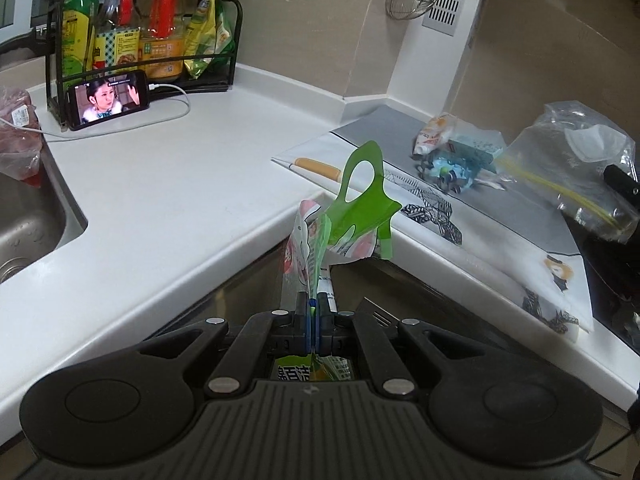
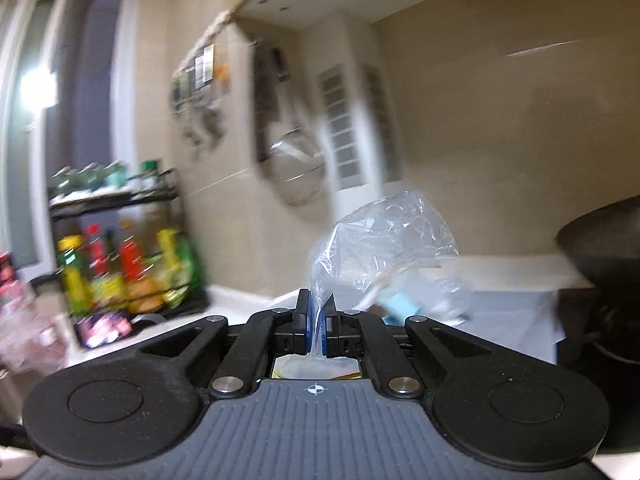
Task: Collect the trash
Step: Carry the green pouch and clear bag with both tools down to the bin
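Note:
My left gripper is shut on a green and pink plastic wrapper and holds it up in front of the counter's corner edge. More trash lies on the patterned mat to the right: an orange and white pouch and crumpled blue packaging. A clear plastic bag with yellow zip strip is held up at the far right. In the blurred right wrist view, my right gripper is shut on that clear plastic bag, which stands above the fingers.
A white counter wraps around a steel sink at left. A black rack of sauce bottles and a phone on a cable stand at the back. A knife lies on the mat. A dark wok sits at right.

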Tool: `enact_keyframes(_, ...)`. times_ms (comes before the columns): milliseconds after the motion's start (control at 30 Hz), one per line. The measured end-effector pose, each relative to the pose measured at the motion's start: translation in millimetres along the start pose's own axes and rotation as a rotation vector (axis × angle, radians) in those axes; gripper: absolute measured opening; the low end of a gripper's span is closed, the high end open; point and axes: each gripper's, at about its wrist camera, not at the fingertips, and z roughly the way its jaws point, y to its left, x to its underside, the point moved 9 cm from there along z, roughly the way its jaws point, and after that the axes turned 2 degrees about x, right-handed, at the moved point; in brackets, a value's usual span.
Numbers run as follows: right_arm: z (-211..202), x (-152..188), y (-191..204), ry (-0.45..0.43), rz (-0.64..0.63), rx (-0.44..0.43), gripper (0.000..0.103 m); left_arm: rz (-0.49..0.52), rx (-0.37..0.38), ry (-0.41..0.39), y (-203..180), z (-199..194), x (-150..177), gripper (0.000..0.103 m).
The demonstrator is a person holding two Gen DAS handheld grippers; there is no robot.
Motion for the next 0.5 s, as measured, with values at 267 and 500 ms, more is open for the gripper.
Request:
enact_keyframes(267,-19,40,34,0.126,-0.063,-0.076,0.005,0.020,-0.001,0.042,0,1,25,0.001)
enact_keyframes(500,-30,77,44,0.226,-0.096,-0.107,0.005,0.055,-0.009,0.081,-3,9,43,0.001)
